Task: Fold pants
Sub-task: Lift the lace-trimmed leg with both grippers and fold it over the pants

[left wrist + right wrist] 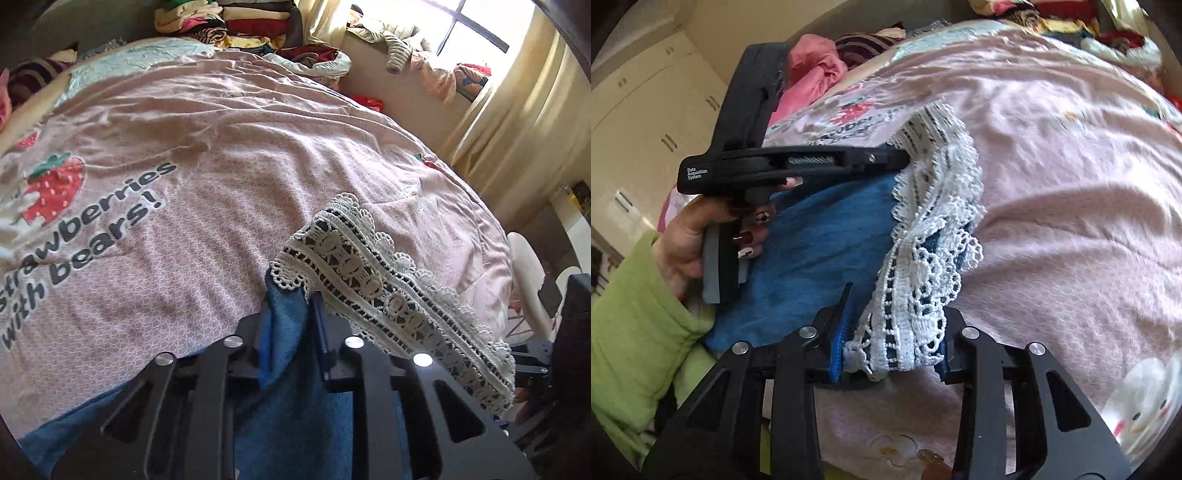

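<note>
The pants are blue denim [291,406] with a white crochet lace hem [373,273]. They lie over a pink bedspread [221,155]. My left gripper [290,321] is shut on the denim at one end of the lace hem. In the right wrist view the left gripper [905,158] pinches the far end of the lace hem [923,266]. My right gripper [892,350] is closed around the near end of the hem, lace and denim [827,236] bunched between its blue pads.
The bedspread has a strawberry print [55,184] and lettering. Piles of clothes [229,22] lie at the bed's far end. A window sill with clothes [436,62] and curtains [517,129] are at right. White cupboards [646,110] are at left.
</note>
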Demonstrator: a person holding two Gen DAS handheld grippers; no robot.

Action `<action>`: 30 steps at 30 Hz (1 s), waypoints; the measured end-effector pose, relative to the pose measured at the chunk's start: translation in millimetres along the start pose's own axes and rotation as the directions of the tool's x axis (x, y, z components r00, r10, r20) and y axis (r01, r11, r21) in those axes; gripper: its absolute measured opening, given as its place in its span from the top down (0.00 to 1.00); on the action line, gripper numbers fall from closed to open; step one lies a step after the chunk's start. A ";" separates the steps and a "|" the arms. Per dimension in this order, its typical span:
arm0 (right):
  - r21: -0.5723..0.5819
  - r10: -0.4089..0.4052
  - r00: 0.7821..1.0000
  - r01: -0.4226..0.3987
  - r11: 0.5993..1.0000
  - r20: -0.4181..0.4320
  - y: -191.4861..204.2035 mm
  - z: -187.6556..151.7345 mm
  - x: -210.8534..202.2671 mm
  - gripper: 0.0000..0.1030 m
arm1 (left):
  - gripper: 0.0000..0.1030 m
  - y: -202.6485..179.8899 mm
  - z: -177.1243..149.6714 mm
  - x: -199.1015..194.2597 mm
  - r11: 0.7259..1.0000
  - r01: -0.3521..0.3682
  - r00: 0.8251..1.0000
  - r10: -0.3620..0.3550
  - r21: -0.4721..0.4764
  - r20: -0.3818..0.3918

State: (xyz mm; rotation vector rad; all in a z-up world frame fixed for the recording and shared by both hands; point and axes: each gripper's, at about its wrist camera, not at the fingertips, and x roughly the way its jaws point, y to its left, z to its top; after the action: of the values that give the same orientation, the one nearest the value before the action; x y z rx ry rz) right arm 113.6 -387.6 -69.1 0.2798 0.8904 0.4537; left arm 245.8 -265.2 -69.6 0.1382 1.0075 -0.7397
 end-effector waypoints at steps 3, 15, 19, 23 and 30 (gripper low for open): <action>-0.048 0.017 0.999 -0.015 0.999 0.028 15.2 6.5 -8.3 0.75 | 0.86 2.7 -1.4 -10.2 1.000 0.017 0.999 -0.017 -0.018 0.036; -0.335 0.118 0.991 -0.093 0.938 0.058 117.5 24.5 -20.5 0.75 | 0.87 37.5 -27.6 -103.7 0.987 0.076 0.968 -0.038 -0.144 0.250; -0.439 0.115 0.993 -0.098 0.893 0.011 152.1 22.3 -1.4 0.75 | 0.87 57.4 -50.1 -119.7 0.980 0.049 0.965 0.003 -0.194 0.262; -0.533 0.082 0.995 -0.095 0.841 -0.049 186.7 9.4 26.4 0.75 | 0.84 90.2 -83.6 -133.4 0.945 0.028 0.960 0.066 -0.325 0.274; -0.644 0.040 0.990 -0.119 0.756 -0.136 232.5 -21.4 66.3 0.73 | 0.77 132.4 -152.4 -194.8 0.845 0.004 0.900 0.230 -0.535 0.371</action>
State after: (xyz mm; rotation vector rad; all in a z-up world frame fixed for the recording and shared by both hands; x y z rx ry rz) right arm 71.5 -151.7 -30.3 -0.3624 0.7789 0.8390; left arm 156.9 -2.9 -25.2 -0.4256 0.7395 -0.3334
